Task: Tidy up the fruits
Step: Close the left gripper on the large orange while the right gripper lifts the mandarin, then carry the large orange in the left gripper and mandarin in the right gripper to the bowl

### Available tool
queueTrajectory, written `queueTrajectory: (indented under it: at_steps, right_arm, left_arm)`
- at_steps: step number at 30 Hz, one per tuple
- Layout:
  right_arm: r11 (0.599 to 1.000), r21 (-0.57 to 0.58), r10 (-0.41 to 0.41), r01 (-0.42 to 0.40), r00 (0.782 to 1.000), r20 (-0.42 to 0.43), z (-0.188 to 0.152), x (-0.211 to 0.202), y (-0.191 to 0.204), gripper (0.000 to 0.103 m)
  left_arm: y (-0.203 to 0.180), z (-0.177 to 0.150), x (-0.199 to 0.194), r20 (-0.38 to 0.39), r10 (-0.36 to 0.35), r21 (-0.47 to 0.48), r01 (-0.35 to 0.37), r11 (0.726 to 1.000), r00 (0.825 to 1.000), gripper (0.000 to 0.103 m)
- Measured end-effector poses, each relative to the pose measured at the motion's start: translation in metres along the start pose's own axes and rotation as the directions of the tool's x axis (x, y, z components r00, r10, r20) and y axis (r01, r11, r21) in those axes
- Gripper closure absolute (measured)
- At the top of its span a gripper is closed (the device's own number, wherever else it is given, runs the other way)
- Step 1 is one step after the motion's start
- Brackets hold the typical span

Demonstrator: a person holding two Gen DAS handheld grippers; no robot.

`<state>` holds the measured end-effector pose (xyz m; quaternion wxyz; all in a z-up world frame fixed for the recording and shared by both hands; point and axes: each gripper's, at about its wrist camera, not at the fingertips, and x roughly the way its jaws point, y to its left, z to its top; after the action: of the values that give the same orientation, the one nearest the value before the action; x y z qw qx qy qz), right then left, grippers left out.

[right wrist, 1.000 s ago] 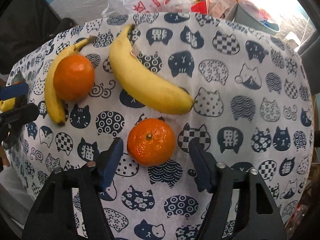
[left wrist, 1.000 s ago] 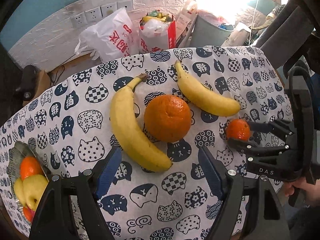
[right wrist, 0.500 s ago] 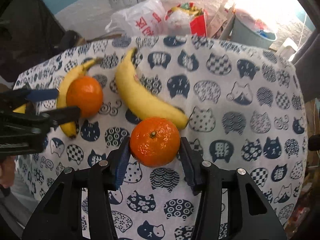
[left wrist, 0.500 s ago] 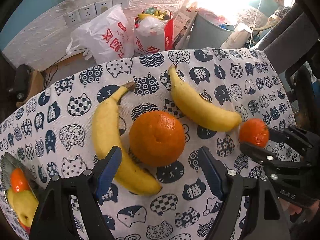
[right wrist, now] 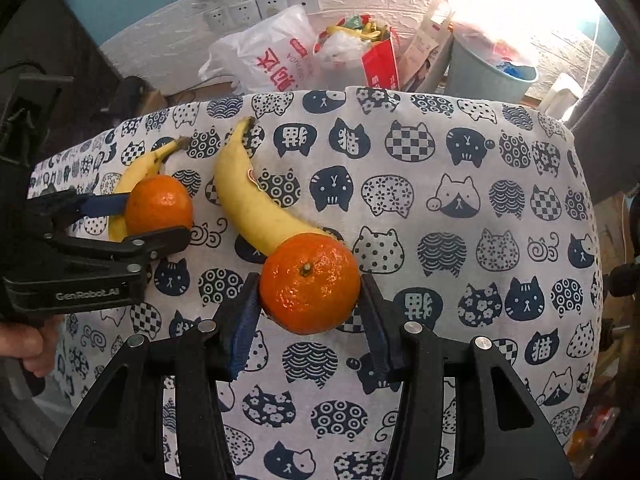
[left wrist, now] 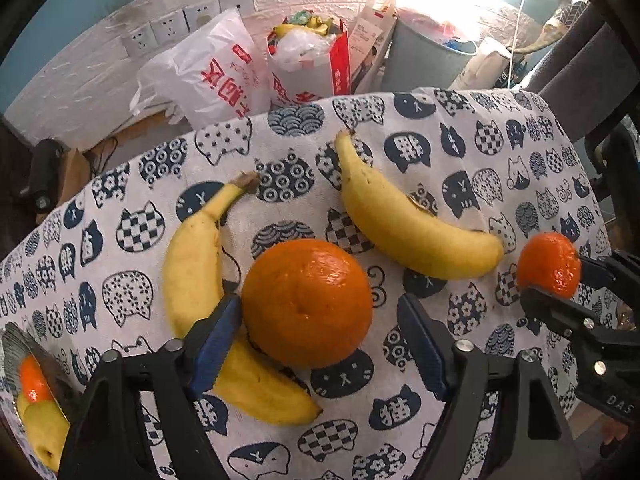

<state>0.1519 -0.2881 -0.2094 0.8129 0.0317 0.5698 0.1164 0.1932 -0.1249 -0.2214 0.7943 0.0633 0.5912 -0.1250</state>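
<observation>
A big orange (left wrist: 308, 304) lies on the cat-print cloth (left wrist: 460, 148), touching a banana (left wrist: 196, 272) on its left. My left gripper (left wrist: 318, 310) straddles this orange and its jaws are closing; the left pad (left wrist: 212, 348) is almost on the peel, while a gap remains at the right pad. A second banana (left wrist: 408, 232) lies to the right. My right gripper (right wrist: 310, 282) is shut on a small mandarin (right wrist: 310, 284) and holds it just above the cloth, in front of that banana's (right wrist: 256, 200) tip. The right wrist view also shows the left gripper (right wrist: 158, 218) around the big orange (right wrist: 160, 210).
A bowl (left wrist: 12, 344) with an orange and a yellow fruit sits at the cloth's left edge. Beyond the table's far edge stand a white plastic bag (left wrist: 208, 76), a red bag (left wrist: 308, 68) and a grey bin (left wrist: 424, 64). A hand (right wrist: 28, 344) holds the left gripper's handle.
My right gripper shut on the mandarin and raised it off the cloth. My left gripper came down over the big orange and its jaws narrowed.
</observation>
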Motion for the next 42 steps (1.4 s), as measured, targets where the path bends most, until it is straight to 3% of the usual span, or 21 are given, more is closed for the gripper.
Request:
queueTrajectory:
  at_steps: [1,6,42]
  right_arm:
    - [1.000,0.001,0.000,0.000,1.000,0.001,0.000,-0.001,-0.001,0.055]
    - [1.000,0.004,0.004,-0.004,1.000,0.010,0.001,-0.005,-0.003,0.055]
    - [0.995,-0.095,0.030,-0.010,0.976,0.217,0.017,-0.097,0.056,0.055]
  left_arm:
    - [0.000,0.001,-0.002,0.013,0.023,0.009,-0.024,1.000,1.000,0.036]
    - [0.003,0.001,-0.003,0.018,0.009,0.026,-0.010,1.000,1.000,0.038]
    - [0.033,-0.056,-0.143,0.197,-0.063,-0.040,0.072,0.997,0.978,0.038]
